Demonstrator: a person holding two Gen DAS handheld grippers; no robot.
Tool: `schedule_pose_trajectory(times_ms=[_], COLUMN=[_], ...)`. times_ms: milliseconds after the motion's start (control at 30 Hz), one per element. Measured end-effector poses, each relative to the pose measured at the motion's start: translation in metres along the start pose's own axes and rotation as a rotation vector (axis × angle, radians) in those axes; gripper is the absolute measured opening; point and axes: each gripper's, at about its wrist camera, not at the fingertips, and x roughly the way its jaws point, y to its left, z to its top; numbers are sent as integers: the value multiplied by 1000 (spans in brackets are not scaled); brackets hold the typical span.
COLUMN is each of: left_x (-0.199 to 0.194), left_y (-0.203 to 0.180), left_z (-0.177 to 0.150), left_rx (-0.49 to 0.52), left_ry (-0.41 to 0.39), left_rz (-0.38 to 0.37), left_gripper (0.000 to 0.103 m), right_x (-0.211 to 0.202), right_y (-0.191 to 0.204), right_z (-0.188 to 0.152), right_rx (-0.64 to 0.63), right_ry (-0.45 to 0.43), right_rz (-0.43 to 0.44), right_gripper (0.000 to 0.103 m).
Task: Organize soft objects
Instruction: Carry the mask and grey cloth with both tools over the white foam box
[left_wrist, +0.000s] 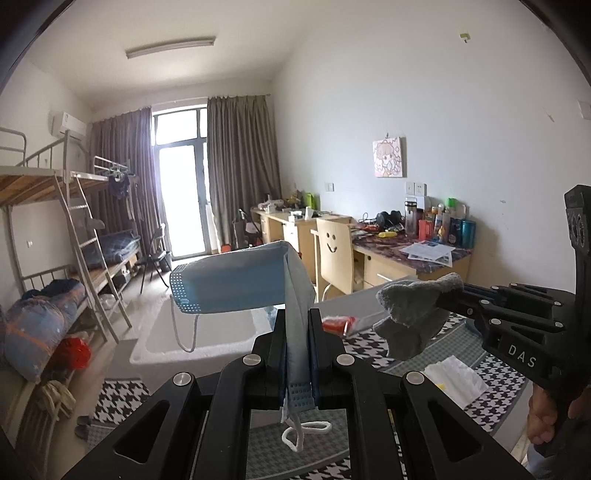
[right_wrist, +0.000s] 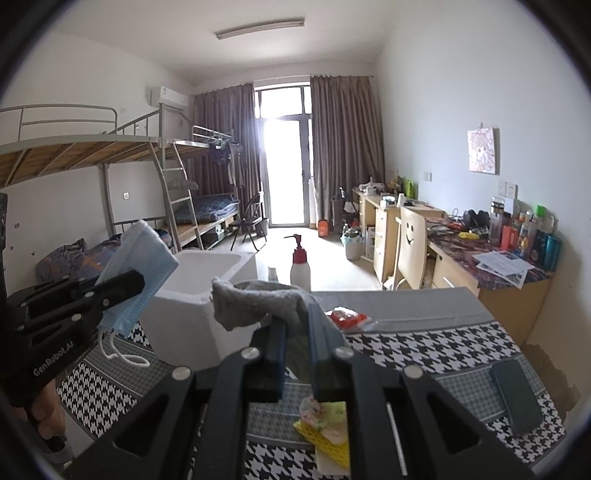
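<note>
Houndstooth table (right_wrist: 424, 350), foam box (right_wrist: 192, 306) ahead, left tongs (left_wrist: 297, 332) clamping mask (left_wrist: 236, 280), right tongs (right_wrist: 297, 325) clamping grey cloth (right_wrist: 255, 299)

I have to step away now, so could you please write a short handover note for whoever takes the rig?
Left gripper: shut on the blue face mask, held up in the air with its ear loops dangling.
Right gripper: shut on the grey cloth, also lifted.
The white foam box stands open on the checked table cover, in front of both grippers.
Done: both soft items picked up.
Left: probably drop both into the box; the tissue pack still lies on the table.
</note>
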Motion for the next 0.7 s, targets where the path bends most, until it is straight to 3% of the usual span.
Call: schedule_pose_trajectory(times_ms=[700], left_x=[32], left_y=[38], left_z=[29], left_rx=[-46], left_ry=[8], left_rz=[80], left_gripper=[10], right_x=[27], right_y=[15], right_z=[34], right_rx=[-43], right_ry=[-19], right_rz=[39], right_gripper=[13])
